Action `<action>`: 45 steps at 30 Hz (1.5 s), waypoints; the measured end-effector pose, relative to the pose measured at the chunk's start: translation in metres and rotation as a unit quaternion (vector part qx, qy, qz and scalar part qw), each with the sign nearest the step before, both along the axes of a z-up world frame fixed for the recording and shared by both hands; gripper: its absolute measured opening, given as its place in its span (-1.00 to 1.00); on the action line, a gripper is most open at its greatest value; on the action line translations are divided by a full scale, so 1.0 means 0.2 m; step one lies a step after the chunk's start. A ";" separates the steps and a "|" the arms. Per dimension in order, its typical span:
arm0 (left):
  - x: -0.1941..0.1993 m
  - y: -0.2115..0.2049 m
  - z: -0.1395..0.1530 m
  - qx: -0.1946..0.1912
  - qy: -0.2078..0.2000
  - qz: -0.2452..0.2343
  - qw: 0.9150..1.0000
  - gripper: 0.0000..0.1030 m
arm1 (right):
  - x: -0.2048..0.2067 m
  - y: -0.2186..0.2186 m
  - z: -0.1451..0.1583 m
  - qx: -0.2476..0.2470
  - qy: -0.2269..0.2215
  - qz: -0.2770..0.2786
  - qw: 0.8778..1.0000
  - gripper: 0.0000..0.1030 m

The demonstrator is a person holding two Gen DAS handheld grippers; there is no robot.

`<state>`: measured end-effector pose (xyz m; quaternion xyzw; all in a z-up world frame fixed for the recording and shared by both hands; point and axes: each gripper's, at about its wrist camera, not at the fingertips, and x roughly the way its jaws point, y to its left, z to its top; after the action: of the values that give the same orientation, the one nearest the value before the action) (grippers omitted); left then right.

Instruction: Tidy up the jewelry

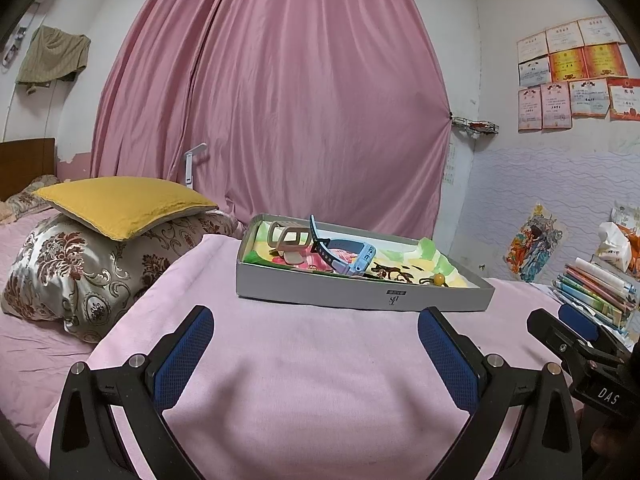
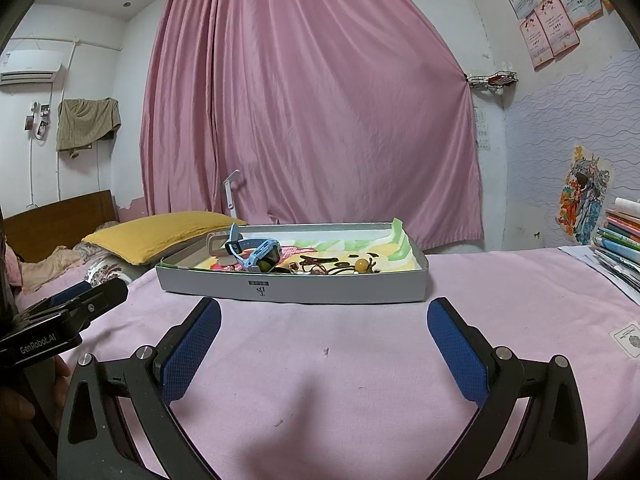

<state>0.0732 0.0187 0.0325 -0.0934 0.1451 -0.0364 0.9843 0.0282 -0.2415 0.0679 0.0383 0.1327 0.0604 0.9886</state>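
A shallow grey box (image 1: 360, 294) (image 2: 288, 290) lined with a colourful cloth sits on the pink-covered table. In it lie a blue watch (image 1: 352, 258) (image 2: 256, 254), a beige watch (image 1: 290, 240) (image 2: 218, 246), dark small jewelry pieces (image 1: 394, 274) (image 2: 320, 266) and a yellow bead (image 1: 439, 279) (image 2: 361, 265). My left gripper (image 1: 316, 324) is open and empty, a short way in front of the box. My right gripper (image 2: 324, 316) is open and empty, also in front of the box. Each gripper shows at the edge of the other's view.
A bed with a yellow pillow (image 1: 120, 204) (image 2: 160, 232) and a floral pillow (image 1: 80, 276) lies to the left. A stack of books (image 1: 596, 292) (image 2: 620, 244) sits at the right. A pink curtain (image 1: 276, 100) hangs behind. A small white card (image 2: 630, 340) lies on the cloth.
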 end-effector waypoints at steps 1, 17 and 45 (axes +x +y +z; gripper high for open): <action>0.00 0.00 0.00 0.000 0.000 0.000 1.000 0.99 | 0.00 0.00 0.00 0.000 0.000 0.000 1.000 0.97; 0.00 0.00 0.00 -0.001 0.000 0.000 1.000 0.99 | 0.00 0.00 0.00 0.000 0.000 0.000 1.000 0.97; -0.01 -0.01 -0.01 -0.002 -0.001 0.000 1.000 0.99 | 0.00 0.01 0.00 0.002 0.000 0.001 1.000 0.97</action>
<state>0.0721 0.0177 0.0304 -0.0953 0.1441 -0.0365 0.9843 0.0292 -0.2394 0.0677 0.0401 0.1324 0.0613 0.9885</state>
